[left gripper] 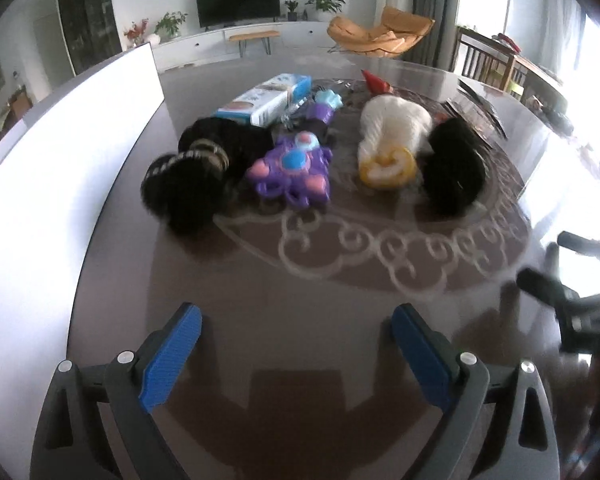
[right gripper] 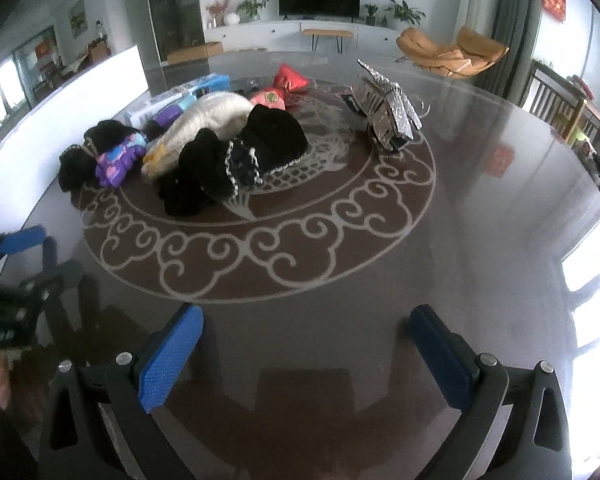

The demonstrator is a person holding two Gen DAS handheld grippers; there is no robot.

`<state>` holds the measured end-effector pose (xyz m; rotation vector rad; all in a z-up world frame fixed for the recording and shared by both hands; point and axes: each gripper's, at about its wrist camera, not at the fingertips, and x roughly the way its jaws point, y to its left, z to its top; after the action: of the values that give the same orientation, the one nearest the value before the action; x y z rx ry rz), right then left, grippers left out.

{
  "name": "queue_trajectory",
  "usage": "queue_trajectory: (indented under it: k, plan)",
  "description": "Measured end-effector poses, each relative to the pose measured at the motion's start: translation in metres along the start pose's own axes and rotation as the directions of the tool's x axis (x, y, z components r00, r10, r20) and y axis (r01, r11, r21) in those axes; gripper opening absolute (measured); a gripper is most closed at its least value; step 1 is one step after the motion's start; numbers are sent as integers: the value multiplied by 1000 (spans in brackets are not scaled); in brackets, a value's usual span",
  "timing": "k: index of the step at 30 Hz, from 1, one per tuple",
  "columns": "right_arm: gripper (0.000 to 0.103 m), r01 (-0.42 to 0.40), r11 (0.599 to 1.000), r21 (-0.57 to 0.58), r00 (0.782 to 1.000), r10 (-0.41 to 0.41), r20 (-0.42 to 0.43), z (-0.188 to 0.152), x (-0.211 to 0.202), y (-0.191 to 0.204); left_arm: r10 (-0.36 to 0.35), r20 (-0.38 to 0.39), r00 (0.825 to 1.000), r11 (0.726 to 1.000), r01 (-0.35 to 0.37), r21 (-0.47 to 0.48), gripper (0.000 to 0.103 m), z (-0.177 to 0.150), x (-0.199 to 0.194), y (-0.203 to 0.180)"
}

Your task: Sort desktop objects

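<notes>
The toys [left gripper: 288,168] and hats, a heap mid-frame, lie untouched; my left gripper [left gripper: 296,356] and right gripper [right gripper: 306,356] gape empty. Next: probably reach in, pick one.

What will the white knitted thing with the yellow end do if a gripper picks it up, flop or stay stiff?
The white knitted thing would probably flop: it looks like soft ribbed knit, slumped on the table. It likely feels light and squashes between the pads. It shouldn't roll far, since it leans against the black frilly cloth.
</notes>
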<state>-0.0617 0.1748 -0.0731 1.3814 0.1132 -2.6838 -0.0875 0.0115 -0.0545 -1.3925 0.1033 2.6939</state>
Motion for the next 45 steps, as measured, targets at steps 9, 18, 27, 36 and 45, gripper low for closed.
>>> queue_trajectory:
  k: [9,18,27,36,45]
  plan:
    - [103,7,1000,4,1000,-7,-1,3,3,6,8,8,1000,999,-7,-33,103,25,22,6]
    - [103,8,1000,4,1000,-8,-1,3,3,6,5,9,1000,1000,-5,-30,103,23,25,7]
    - [103,8,1000,5,1000,-8,-1,3,3,6,5,9,1000,1000,-5,-30,103,23,25,7]
    - [103,8,1000,5,1000,-8,-1,3,4,6,5,9,1000,1000,-5,-30,103,23,25,7]
    - [103,8,1000,5,1000,-8,0,3,4,6,5,9,1000,1000,-5,-30,103,23,25,7]
